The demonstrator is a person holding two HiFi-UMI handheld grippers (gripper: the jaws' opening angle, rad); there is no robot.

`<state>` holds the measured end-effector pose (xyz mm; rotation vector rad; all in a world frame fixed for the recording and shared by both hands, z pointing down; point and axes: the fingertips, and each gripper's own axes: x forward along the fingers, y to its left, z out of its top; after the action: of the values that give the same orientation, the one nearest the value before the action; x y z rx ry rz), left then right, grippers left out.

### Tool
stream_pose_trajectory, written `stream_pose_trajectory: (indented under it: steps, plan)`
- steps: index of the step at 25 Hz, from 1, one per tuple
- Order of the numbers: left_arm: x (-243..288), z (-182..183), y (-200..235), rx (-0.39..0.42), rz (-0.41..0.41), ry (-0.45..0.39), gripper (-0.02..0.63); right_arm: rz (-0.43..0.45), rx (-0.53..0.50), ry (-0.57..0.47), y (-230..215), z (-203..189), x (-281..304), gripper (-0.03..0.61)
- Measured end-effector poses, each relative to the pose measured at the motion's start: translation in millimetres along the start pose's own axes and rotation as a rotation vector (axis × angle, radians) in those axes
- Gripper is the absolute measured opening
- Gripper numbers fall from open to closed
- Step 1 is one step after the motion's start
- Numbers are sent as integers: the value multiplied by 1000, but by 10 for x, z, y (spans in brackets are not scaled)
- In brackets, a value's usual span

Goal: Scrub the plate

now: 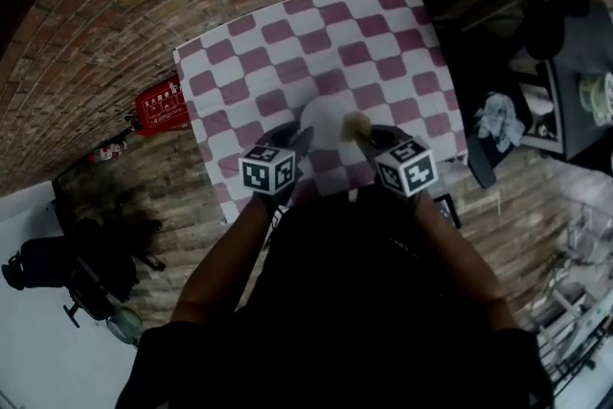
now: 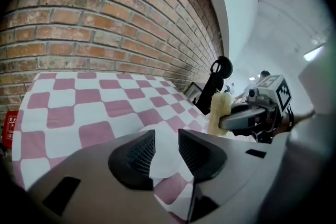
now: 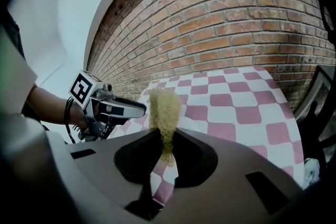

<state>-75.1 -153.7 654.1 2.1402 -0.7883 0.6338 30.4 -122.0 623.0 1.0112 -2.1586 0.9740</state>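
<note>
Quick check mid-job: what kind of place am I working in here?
Probably an indoor staged workspace rather than a real kitchen: a pink checked tablecloth set against a bare brick wall, with a red box on the floor beside it.

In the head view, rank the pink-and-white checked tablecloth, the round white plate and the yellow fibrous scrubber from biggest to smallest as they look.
1. pink-and-white checked tablecloth
2. round white plate, near edge partly covered
3. yellow fibrous scrubber
</note>
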Motion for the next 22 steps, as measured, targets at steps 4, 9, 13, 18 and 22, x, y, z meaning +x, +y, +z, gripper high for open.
stream_pose_trajectory:
  steps: [4, 9, 13, 18, 22]
  plan:
    - [125, -87, 101, -18, 0, 37, 156, -26, 15, 40, -136, -144, 159, 48]
    - [234, -242, 243, -47, 21, 79, 176, -36, 53, 94, -258, -348, 342, 48]
    - [344, -336, 311, -68, 14, 110, 187, -48, 41, 112, -355, -391, 497, 48]
    - [435, -454, 397, -94, 24, 133, 189, -54, 48, 138, -455, -468, 653, 48]
    - [496, -541, 466, -103, 33, 158, 189, -72, 56, 189, -541, -575, 754, 48]
